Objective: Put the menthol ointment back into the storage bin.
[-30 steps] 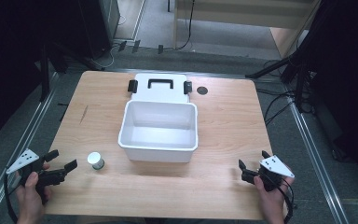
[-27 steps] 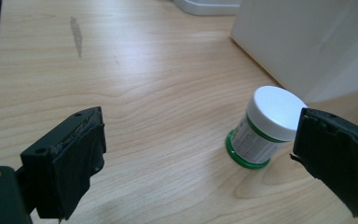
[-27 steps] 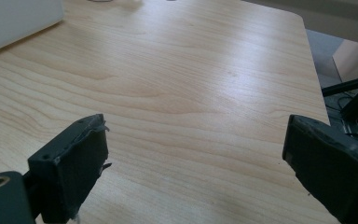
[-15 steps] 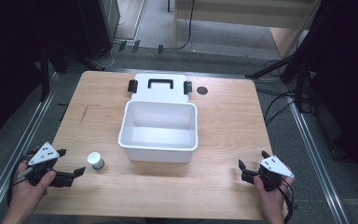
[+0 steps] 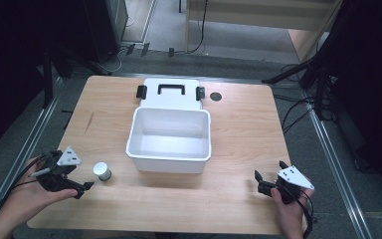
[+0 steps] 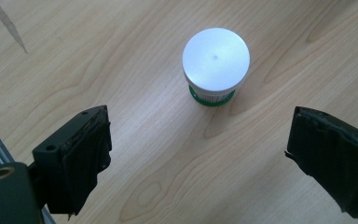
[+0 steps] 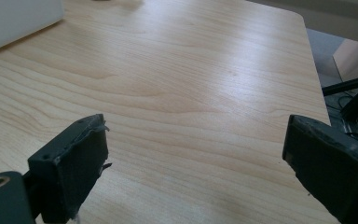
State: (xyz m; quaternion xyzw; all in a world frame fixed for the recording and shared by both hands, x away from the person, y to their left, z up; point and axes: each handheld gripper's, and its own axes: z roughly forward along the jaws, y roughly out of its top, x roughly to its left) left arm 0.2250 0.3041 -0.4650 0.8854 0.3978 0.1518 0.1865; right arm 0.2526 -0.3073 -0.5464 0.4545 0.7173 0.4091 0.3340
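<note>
A small jar (image 5: 102, 171) with a white cap and a green ring at its base stands on the wooden table (image 5: 238, 129), left of the open white bin (image 5: 169, 157). My left gripper (image 5: 79, 179) hovers just left of the jar, tilted down. In the left gripper view the jar (image 6: 216, 63) sits ahead of the open left gripper (image 6: 200, 135). Its jaws have just been closing a little, with nothing between them. My right gripper (image 5: 268, 172) rests open near the table's front right, and in its own view the right gripper (image 7: 196, 144) stands over bare wood.
The bin's white lid (image 5: 168, 92) with a black handle and two black clasps lies flat behind the bin. A small black round disc (image 5: 216, 96) sits right of the lid. A corner of the bin (image 7: 18, 18) appears in the right gripper view.
My left gripper has moved right toward the jar, lifted, and tipped downward. The right gripper has stayed where it was.
</note>
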